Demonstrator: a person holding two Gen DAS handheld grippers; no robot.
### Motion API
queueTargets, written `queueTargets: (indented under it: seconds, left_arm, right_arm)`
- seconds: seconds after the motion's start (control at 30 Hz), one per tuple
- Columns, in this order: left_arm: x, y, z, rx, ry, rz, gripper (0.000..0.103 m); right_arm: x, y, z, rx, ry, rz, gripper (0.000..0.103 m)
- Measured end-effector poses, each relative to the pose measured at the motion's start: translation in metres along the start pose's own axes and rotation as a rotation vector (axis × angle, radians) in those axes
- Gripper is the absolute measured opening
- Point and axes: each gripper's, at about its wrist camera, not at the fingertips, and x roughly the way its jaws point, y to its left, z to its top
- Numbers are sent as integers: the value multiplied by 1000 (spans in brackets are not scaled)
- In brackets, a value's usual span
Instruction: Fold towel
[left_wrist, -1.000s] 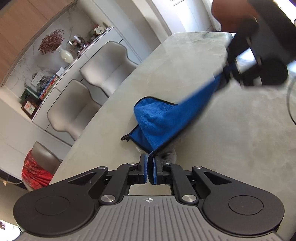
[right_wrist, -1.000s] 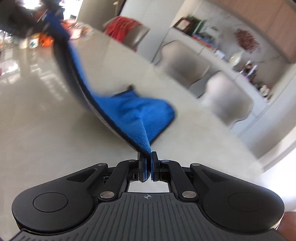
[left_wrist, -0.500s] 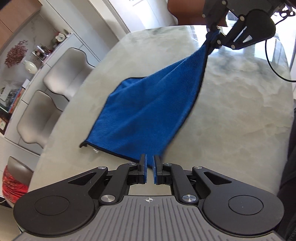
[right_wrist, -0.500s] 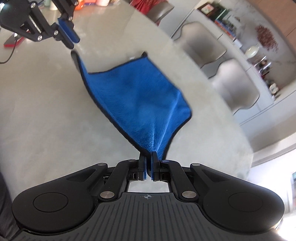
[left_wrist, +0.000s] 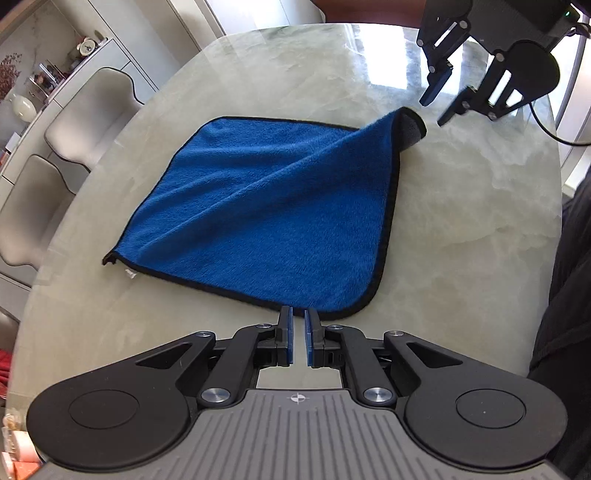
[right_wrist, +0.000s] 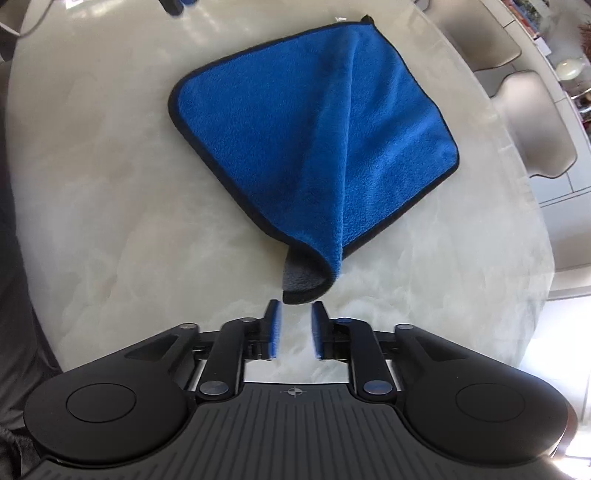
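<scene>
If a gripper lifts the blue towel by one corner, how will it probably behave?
The blue towel is probably floppy: it lies with a soft diagonal ridge, and one corner curls over, showing grey underside. It would likely drape, not hold shape. Its plush pile suggests an easy grip, though it may slide on the glossy table.

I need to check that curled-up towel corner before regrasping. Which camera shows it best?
The right wrist view: the curled corner sits just ahead of the open right gripper, grey underside exposed. The left wrist view shows the same corner far off and small, at the towel's far edge.
</scene>
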Motion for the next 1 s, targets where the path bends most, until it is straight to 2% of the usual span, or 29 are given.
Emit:
queueTargets:
  seconds: [0.07,0.13,0.27,0.37,0.53,0.7,0.83,1.0]
  left_arm:
    - [9,1,4,-26,3,-21,7]
    - [18,2,7,-52,7,-41,9]
    - [37,3,15,-104,14,-83,11]
    - [51,4,20,-143,19,-113,13]
    - [66,8,23,-205,40,-151,18]
    - [72,14,18,-264,79,-168,20]
    - [74,14,19,-278,108,-165,20]
    - [73,17,14,-292,147,-183,20]
  right_arm:
    - [-9,-11,3,41,-51,53,28]
    - [-24,-33,9,117,-152,105,32]
    - [-23,-87,19,320,-276,107,36]
    - [3,-131,33,435,-280,81,36]
    - [42,-179,56,522,-358,202,36]
    - [90,-200,86,446,-290,164,36]
    - [119,-213,101,439,-292,202,36]
    - [144,-228,109,434,-262,191,36]
